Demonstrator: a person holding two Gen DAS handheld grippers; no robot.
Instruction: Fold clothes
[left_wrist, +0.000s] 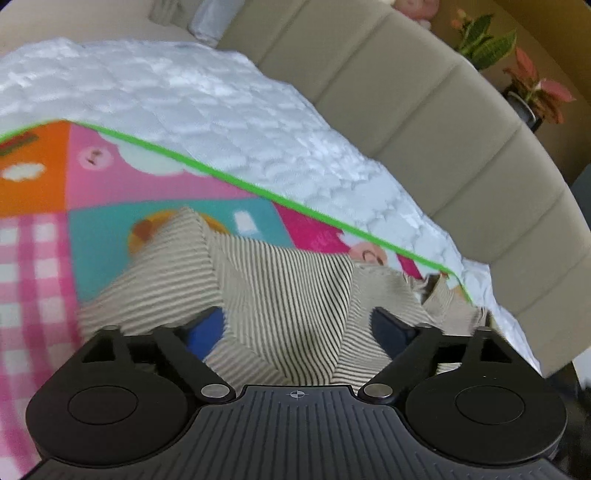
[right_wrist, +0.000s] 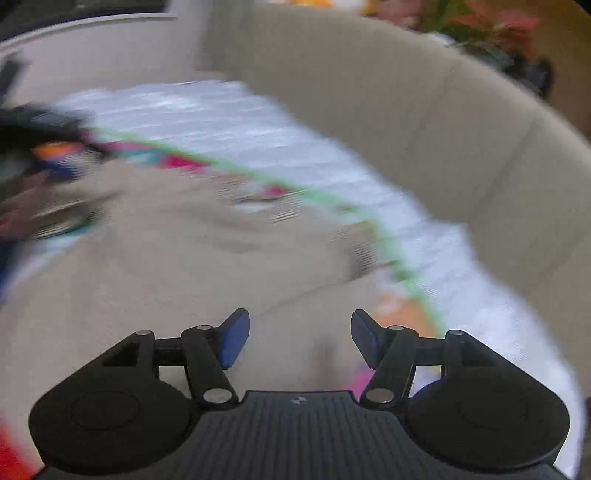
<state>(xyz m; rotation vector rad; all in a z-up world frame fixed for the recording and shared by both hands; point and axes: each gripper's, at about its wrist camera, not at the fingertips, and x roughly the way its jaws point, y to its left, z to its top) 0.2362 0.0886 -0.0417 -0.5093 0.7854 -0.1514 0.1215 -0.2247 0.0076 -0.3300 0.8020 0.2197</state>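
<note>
Bedside, on a colourful play mat (left_wrist: 155, 192) near its green-trimmed edge, a striped garment (left_wrist: 288, 295) bunches between the released left tool (left_wrist: 299, 328), while the right tool (right_wrist: 299, 339) gapes empty; loose folds could snag.

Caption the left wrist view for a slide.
Left gripper, jaws wide, over a rumpled striped shirt on a colourful mat on a white quilt.

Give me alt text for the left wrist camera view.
The left gripper, jaws wide open, hangs over a bunched striped beige garment lying on a colourful play mat. The mat sits on a white quilted cover beside a beige padded headboard.
</note>
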